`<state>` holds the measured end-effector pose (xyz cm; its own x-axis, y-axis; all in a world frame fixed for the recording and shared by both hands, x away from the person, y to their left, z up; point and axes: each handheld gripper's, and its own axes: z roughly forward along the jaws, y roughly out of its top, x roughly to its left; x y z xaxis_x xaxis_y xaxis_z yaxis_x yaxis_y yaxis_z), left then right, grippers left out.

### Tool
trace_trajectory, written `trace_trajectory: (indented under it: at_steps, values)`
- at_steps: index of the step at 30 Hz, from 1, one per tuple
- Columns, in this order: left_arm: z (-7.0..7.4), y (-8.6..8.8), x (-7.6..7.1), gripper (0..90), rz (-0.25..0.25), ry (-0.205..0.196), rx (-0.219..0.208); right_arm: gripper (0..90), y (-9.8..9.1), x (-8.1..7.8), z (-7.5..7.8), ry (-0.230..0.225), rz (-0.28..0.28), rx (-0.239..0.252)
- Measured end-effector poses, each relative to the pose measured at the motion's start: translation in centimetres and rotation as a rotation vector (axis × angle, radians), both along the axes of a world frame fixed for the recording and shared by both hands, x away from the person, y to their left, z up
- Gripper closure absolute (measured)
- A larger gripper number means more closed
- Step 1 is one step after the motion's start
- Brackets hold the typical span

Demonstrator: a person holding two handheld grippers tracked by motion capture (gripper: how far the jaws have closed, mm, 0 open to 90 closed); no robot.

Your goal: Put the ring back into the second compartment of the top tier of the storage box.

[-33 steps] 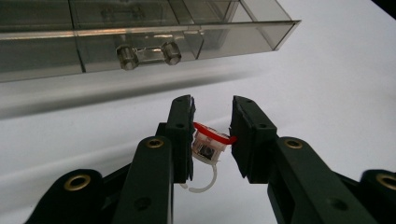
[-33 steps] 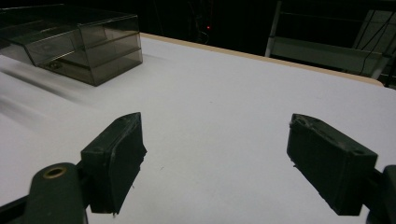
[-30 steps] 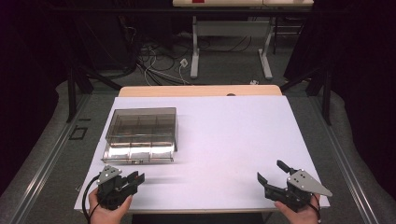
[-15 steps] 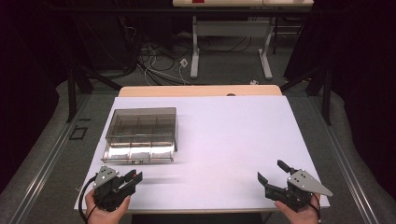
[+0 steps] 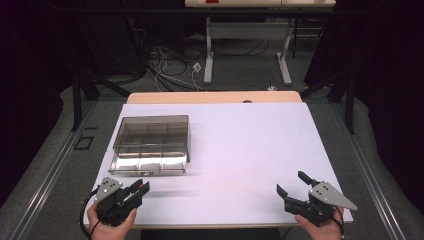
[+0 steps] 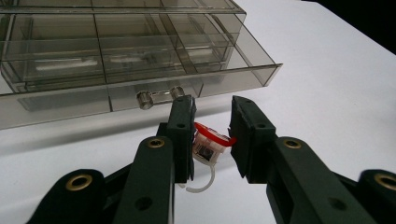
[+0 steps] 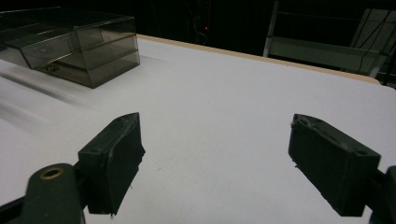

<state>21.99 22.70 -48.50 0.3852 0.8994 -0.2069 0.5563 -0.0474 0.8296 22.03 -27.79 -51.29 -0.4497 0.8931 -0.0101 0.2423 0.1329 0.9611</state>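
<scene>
A smoky clear plastic drawer box (image 5: 152,131) stands on the left of the white table (image 5: 250,150), with its bottom drawer (image 5: 148,165) pulled out toward me. In the left gripper view the open drawer (image 6: 140,65) and its clear handle (image 6: 159,97) lie just beyond the jaws. My left gripper (image 5: 141,187) (image 6: 213,105) hovers in front of the drawer, shut on a small red and clear part (image 6: 210,142) with a white loop hanging under it. My right gripper (image 5: 291,182) (image 7: 217,135) rests open near the front right corner with nothing between its jaws.
The drawer box (image 7: 79,42) sits far off to the left in the right gripper view. A wooden strip (image 5: 215,96) borders the table's far edge. Desk legs and loose cables (image 5: 165,60) stand on the floor beyond the table.
The left gripper has drifted slightly to the left along the table's front edge, still holding the small part. The right gripper has stayed where it was.
</scene>
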Motion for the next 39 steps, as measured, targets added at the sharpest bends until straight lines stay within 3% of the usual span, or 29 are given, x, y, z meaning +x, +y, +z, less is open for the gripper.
trace_trajectory:
  at_steps: [11, 21, 39]
  values:
    - [1.0, 0.2, 0.1, 70.4, -0.001, -0.031, -0.026, 16.5, 0.2, 0.1, 0.0, 0.001, -0.001, -0.002]
    - [1.8, -0.4, 0.4, 70.5, -0.008, -0.052, -0.008, 16.3, 0.3, 0.4, -0.1, 0.010, -0.010, 0.000]
    - [3.2, -2.0, 2.9, 70.6, -0.025, -0.058, 0.009, 16.3, 0.1, 0.1, -0.1, 0.012, -0.020, 0.012]
